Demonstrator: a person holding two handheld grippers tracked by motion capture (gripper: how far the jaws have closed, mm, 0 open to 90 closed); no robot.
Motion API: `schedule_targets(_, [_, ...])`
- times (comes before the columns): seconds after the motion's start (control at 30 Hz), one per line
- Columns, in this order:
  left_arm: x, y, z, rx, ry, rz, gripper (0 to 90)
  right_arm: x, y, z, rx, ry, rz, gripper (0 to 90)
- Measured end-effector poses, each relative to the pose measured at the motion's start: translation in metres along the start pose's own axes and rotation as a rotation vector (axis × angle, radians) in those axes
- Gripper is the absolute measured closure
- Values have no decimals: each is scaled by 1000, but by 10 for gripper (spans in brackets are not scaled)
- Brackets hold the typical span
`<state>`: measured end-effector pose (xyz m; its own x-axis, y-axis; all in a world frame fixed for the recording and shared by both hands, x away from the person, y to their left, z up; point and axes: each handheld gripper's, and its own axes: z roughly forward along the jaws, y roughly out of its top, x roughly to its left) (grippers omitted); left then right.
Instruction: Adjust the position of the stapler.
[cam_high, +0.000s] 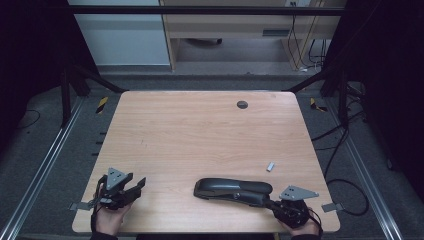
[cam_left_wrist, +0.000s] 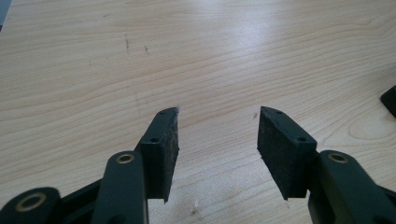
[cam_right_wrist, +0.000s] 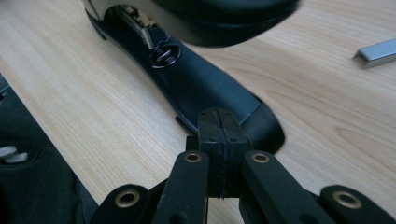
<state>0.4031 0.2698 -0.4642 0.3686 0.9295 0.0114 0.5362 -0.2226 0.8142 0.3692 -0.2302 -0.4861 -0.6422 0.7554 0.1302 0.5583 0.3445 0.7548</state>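
Note:
A black stapler (cam_high: 232, 189) lies lengthwise near the table's front edge, right of centre. My right gripper (cam_high: 268, 201) comes in from its right end. In the right gripper view that gripper (cam_right_wrist: 218, 135) is shut, pads pressed together with nothing visible between them, directly over the rear tip of the stapler's base (cam_right_wrist: 201, 84). A small silver strip of staples (cam_high: 270, 166) lies on the wood beyond the stapler, also seen as the staples (cam_right_wrist: 376, 52). My left gripper (cam_high: 139, 185) rests at the front left corner, open and empty (cam_left_wrist: 217, 135), over bare wood.
The wooden table (cam_high: 200, 135) has a round dark cable hole (cam_high: 242, 104) near its far edge. A corner of the stapler (cam_left_wrist: 390, 100) shows at the right edge of the left gripper view. Metal rails and cables run along the floor on both sides.

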Motion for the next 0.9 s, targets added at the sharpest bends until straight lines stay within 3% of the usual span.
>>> schedule_targets(0.43, [-1, 0, 0, 7, 2, 10, 476, 5, -2, 10, 78, 12, -28, 900])
schedule_targets(0.67, [-1, 0, 0, 5, -1, 16, 476, 5, -2, 11, 78, 5, -55, 900])
schedule_targets(0.9, [-2, 0, 1, 9, -5, 18, 474, 0, -1, 11, 75, -29, -45, 900])
